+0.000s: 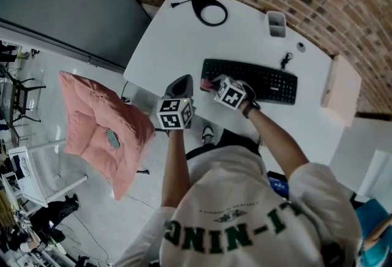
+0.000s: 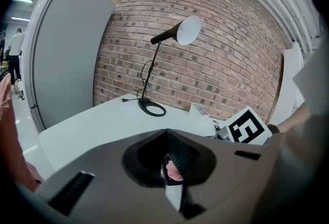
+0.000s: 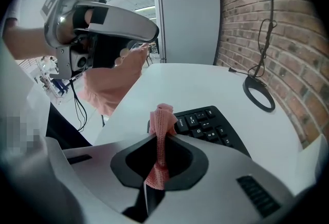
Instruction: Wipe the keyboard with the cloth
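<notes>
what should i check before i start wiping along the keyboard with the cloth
1. Cloth gripped by right gripper: ok, jaws shut on it, free end sticking out ahead.
2. Cloth at keyboard: ok, over its left end; contact with the keys cannot tell.
3. Left gripper out of the path: ok, held left of the keyboard, jaws together, empty.
4. Keyboard flat on table: ok.
5. Keys free of clutter: ok, lamp base and white container stand apart behind it.
</notes>
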Demonstrator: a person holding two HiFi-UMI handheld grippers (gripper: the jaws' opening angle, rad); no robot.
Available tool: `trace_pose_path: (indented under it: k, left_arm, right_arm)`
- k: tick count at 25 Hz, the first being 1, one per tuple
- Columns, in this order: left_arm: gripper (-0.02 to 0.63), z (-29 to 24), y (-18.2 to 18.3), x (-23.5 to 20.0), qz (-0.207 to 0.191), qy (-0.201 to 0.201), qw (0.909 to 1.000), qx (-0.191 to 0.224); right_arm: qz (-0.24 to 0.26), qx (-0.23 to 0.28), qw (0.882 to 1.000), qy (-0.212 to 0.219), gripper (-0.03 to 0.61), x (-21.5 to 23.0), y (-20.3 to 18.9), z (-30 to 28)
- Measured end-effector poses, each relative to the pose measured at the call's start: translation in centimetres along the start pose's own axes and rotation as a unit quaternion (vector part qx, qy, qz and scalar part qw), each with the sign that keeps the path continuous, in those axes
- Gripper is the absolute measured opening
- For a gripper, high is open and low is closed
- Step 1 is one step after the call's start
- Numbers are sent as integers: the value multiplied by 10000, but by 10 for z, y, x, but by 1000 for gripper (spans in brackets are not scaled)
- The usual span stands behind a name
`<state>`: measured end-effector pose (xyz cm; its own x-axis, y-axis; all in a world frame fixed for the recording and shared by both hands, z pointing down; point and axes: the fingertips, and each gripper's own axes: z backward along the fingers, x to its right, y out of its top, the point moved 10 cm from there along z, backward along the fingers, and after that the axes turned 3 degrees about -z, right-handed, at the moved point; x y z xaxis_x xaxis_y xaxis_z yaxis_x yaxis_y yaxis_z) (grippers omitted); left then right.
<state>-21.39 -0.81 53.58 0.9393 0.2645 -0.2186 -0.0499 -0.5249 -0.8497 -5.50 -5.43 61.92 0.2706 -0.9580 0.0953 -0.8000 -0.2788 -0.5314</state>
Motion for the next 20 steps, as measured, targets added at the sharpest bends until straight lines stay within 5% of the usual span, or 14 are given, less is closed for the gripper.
trace_pose_path:
  k: [20]
  left_arm:
    - [2, -33, 2, 42, -225, -704, 9972, -122]
  right_arm:
    - [-568, -122, 9977, -347, 21, 9, -58, 36]
